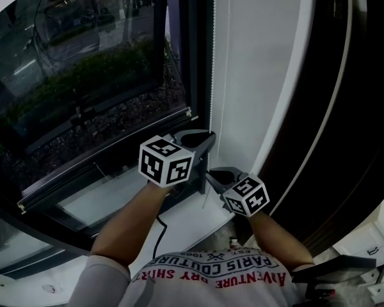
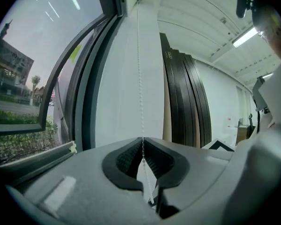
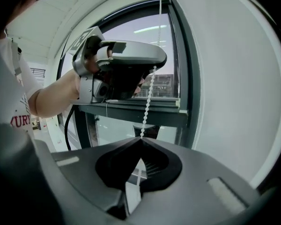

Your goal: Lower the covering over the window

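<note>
Step, apparently: pulling thin white beaded blind cord (image 2: 140, 78), centre frame. Left gripper (image 2: 143, 142) and right gripper (image 3: 140, 138) both pinch it. Next, likely: release one, regrip higher.

Office-like room: ceiling striplights (image 2: 246, 35), large window (image 1: 83, 75)

1. Two grippers: the left gripper (image 1: 207, 137) and the right gripper (image 1: 211, 175).
2. Two marker cubes: the left cube (image 1: 166, 161) and the right cube (image 1: 246, 196), one per gripper.
3. One bead chain (image 2: 141, 78).
4. One window (image 1: 83, 62).
5. One person, with two bare forearms: the left forearm (image 1: 125, 219) and the right forearm (image 1: 278, 238).
6. One black cable (image 1: 159, 235).
7. One stack of dark panels (image 2: 187, 102); I can't count its boards.
</note>
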The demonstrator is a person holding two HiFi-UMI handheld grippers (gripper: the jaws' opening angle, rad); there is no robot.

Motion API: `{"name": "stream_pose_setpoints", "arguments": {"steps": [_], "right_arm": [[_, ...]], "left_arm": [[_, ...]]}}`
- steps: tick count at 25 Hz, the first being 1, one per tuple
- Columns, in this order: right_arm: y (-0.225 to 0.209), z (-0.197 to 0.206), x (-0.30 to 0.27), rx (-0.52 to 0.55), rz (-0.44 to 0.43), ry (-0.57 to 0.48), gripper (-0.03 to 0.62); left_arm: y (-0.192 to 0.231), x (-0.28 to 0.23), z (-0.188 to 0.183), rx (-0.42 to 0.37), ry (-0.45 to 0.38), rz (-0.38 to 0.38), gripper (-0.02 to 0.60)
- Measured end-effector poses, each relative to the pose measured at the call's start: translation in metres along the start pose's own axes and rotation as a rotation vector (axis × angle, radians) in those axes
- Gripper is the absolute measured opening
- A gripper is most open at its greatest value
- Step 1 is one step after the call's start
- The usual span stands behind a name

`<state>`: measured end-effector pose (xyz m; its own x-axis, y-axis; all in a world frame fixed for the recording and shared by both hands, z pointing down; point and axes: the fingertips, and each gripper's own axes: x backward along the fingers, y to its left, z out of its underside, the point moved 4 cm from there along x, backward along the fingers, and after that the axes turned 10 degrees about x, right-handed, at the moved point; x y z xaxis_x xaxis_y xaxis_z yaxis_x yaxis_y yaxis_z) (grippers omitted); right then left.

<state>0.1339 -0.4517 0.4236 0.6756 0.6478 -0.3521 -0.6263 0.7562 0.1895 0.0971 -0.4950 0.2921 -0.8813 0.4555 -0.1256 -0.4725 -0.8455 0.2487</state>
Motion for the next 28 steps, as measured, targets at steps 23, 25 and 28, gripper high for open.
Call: {"name": "stream_pose_setpoints", "arguments": {"steps": [23,25,28], "right_arm": [[0.013,0.079,0.023,-0.205,-0.080,0.015,0.081],[-0.005,0.051,0.039,-0.213,-0.044,-0.059,0.089],[-0.025,-0.009,0.060,-0.186,-0.023,-0.177,0.101]], "left_arm": [[0.013,0.014,0.129,0.084,0.043,-0.079,0.012],[0.011,0.015,0.130,0.075,0.044,-0.081,0.012],[0.002,0.013,0.130,0.067,0.057,-0.063,0.012]]}}
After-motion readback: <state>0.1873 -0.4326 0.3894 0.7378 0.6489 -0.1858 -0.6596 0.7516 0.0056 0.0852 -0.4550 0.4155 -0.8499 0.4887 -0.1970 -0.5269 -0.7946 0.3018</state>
